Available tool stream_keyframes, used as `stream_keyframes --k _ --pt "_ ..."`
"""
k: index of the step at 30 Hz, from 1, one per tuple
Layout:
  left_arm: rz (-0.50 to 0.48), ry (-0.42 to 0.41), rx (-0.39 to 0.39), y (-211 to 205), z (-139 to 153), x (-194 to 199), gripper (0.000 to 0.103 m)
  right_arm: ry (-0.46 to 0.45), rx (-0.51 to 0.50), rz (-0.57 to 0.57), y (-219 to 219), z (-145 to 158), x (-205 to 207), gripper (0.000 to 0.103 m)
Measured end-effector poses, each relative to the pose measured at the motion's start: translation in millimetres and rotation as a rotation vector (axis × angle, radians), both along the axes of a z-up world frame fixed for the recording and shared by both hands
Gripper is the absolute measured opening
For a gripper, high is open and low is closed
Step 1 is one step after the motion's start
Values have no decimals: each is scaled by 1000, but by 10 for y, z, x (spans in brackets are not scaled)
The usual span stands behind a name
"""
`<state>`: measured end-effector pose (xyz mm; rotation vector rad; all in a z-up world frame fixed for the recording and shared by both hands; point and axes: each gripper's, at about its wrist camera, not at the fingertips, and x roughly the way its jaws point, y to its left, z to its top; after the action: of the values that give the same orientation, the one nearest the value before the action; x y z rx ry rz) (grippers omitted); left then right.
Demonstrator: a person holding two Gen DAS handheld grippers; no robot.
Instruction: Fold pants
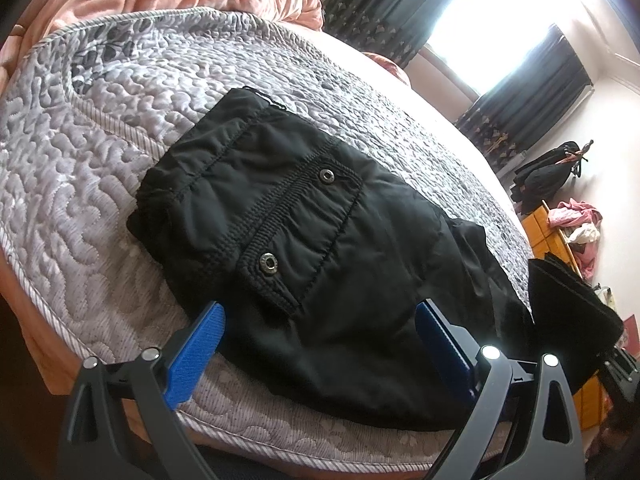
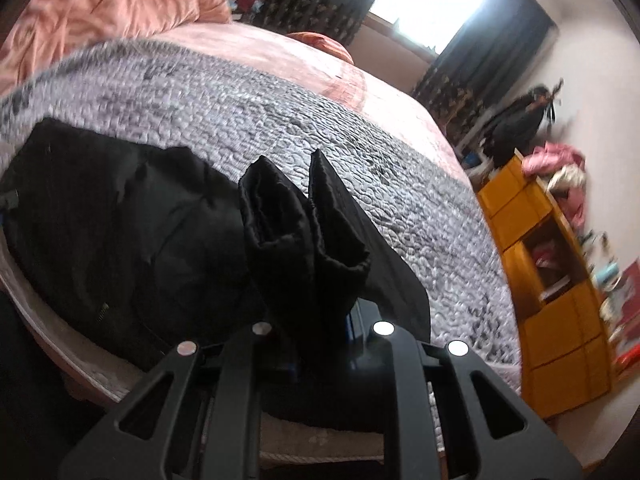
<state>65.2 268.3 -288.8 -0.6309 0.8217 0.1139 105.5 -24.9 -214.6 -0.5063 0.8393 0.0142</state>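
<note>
Left gripper (image 1: pixel 320 320) jaws spread wide, hovering over the pants (image 1: pixel 288 240), gripping nothing. Right gripper (image 2: pixel 320 320) clamped on the bunched leg ends (image 2: pixel 304 224), held above the quilted mattress (image 1: pixel 100 140). Waist portion lies flat; judged mid-fold, legs not yet laid over.

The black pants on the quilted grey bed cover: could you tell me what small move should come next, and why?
Probably lower the right gripper toward the waistband and lay the pinched leg ends over the black pants; the left gripper stands open around them on the quilted grey bed cover.
</note>
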Motion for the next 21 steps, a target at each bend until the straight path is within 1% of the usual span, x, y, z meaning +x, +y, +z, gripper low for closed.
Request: stream_keyframes --k 8,11,12,15,18,21 --pt "5 3 -1 11 -7 14 96 -22 -268 108 398 -560 -151 15" --pt "3 3 1 9 -9 11 96 -32 -347 135 492 -731 -189 15" --pt "2 4 3 6 -9 12 96 -38 -389 141 529 -822 -209 15" --pt "1 4 4 8 -8 14 96 -37 -444 159 586 -997 -240 16" --pt "3 5 2 12 -7 17 96 -12 -487 193 628 -1217 -279 21" --pt "5 3 2 15 -5 10 96 18 -466 234 648 -1317 -325 39"
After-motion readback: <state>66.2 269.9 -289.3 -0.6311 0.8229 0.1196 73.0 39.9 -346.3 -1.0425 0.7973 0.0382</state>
